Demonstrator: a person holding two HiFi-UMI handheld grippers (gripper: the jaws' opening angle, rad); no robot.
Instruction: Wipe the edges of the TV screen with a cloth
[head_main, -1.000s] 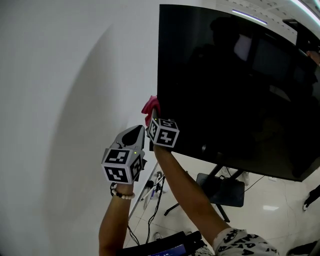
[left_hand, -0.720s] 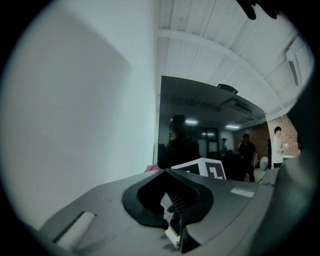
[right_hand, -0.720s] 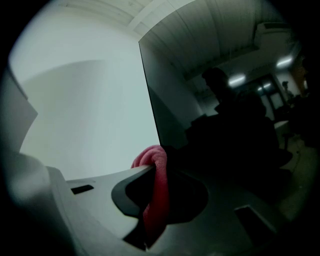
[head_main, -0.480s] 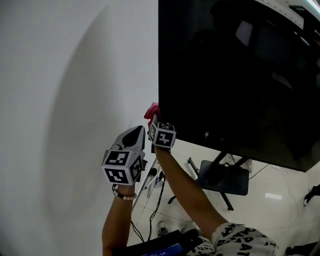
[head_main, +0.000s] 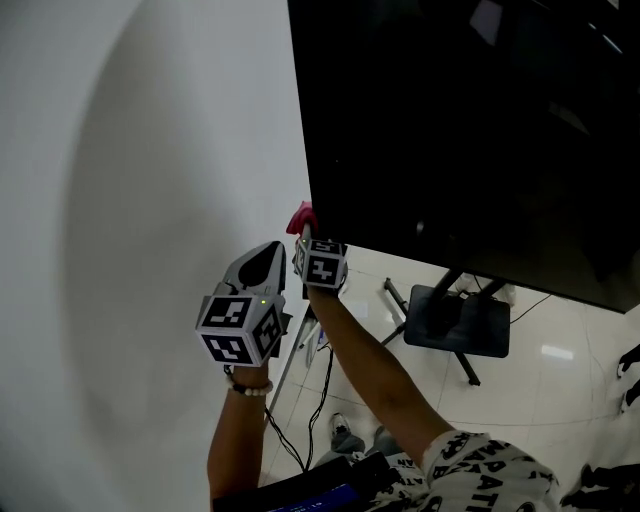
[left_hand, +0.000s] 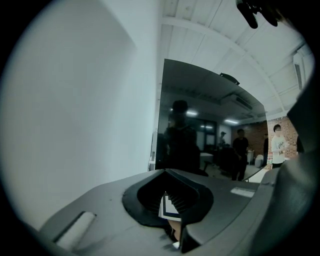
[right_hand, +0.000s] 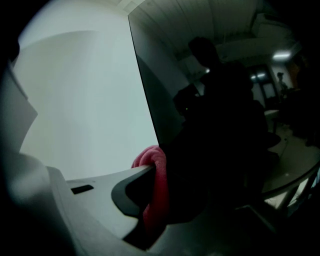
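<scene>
Right gripper (head_main: 304, 232) fingers clamp red cloth (right_hand: 159, 180) at TV (head_main: 480, 130) lower-left corner; cloth may slip, fingers scraping screen. Left gripper (head_main: 268, 256) fingers together, idle.

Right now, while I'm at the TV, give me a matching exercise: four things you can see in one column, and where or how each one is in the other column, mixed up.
Column one
1. red cloth
2. left gripper
3. TV screen
4. stand base

Column two
A. lies flat on the pale floor, below the screen
B. dark, reflecting the room
C. clamped in the right gripper at the screen's lower left corner
D. holds nothing, off the screen, in front of the white wall

Pairs: 1-C, 2-D, 3-B, 4-A
</scene>
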